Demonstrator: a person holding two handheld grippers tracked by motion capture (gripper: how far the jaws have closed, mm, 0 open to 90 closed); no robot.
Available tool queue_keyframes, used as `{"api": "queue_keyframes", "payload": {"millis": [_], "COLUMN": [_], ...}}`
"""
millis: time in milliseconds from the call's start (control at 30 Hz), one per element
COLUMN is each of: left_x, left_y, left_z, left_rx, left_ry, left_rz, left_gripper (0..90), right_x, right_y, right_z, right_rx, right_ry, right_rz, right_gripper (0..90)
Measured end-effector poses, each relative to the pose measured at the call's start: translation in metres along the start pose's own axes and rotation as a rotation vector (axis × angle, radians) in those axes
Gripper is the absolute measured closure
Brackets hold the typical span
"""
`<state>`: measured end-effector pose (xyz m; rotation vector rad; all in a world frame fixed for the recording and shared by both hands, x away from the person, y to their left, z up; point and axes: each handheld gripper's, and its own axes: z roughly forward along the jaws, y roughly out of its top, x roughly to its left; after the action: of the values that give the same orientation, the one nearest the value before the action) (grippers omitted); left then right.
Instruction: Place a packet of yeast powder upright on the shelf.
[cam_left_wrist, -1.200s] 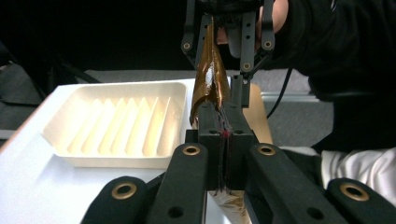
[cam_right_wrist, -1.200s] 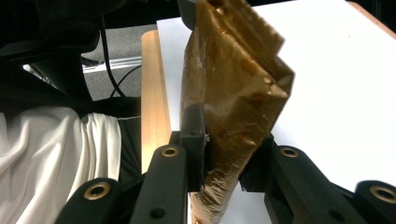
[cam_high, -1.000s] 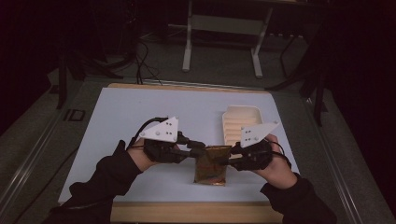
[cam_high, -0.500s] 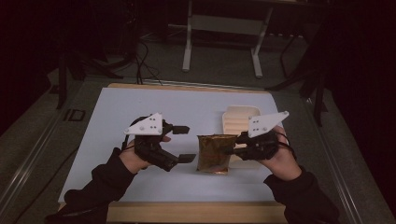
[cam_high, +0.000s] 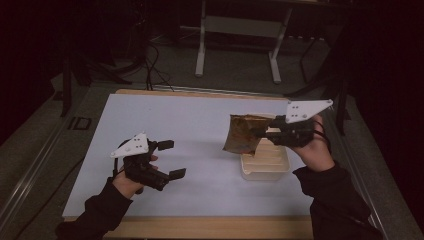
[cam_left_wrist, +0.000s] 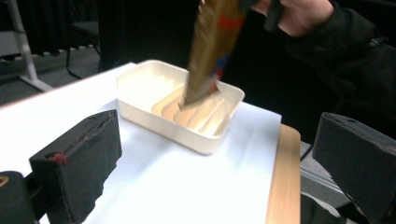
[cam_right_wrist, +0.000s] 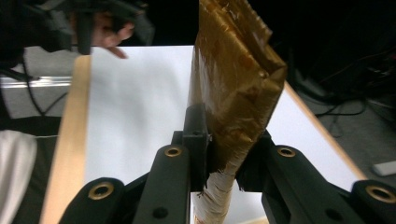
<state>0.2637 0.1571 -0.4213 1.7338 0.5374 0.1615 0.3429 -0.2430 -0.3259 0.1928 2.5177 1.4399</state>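
- Left gripper (cam_high: 168, 159) hovers low over the white table (cam_high: 200, 125), jaws spread wide with nothing between them, well apart from everything else.
- A cream tray (cam_high: 265, 162) sits on the table to its right, below the right gripper.
- Right gripper (cam_high: 260, 133) is clamped on a brown foil packet (cam_high: 242, 134), which hangs in the air with its lower end over the tray.

The tabletop (cam_high: 200, 125) is bare across its far-left corner, far edge and centre, giving open passage there. The tray (cam_high: 265, 162) stands near the right edge, toward the near side. A pouch (cam_high: 242, 134), clamped in the right gripper (cam_high: 260, 134), hangs over the tray's far-left part, blocking entry from above. The left gripper (cam_high: 172, 159), jaws apart, occupies the near-left area.
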Motion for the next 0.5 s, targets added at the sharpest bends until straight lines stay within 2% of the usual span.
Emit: {"api": "queue_keyframes", "payload": {"millis": [67, 100, 133, 200, 367, 500], "left_x": [0.000, 0.001, 0.001, 0.001, 0.000, -0.002], "left_y": [0.000, -0.008, -0.010, -0.016, -0.030, -0.041], "left_z": [0.000, -0.004, -0.005, -0.007, -0.008, -0.008], "left_rx": [0.000, -0.013, -0.016, -0.028, -0.028, -0.007], "left_ry": [0.000, -0.013, -0.023, -0.037, -0.048, -0.032], "left_rz": [0.000, -0.002, -0.006, -0.021, -0.037, -0.025], "left_gripper": [2.1, 2.1, 2.1, 2.1, 2.1, 2.1], "right_x": [-0.003, -0.003, -0.013, -0.021, -0.039, -0.054], "right_y": [0.000, 0.000, -0.001, -0.003, -0.007, -0.012], "right_z": [-0.002, -0.002, -0.005, -0.008, -0.014, -0.018], "right_rx": [0.001, 0.001, 0.015, 0.019, 0.032, 0.035], "right_ry": [-0.012, -0.012, -0.033, -0.050, -0.093, -0.123], "right_rz": [0.001, 0.001, 0.015, 0.019, 0.023, 0.029], "right_gripper": [77.2, 77.1, 77.1, 77.1, 77.2, 77.2]}}
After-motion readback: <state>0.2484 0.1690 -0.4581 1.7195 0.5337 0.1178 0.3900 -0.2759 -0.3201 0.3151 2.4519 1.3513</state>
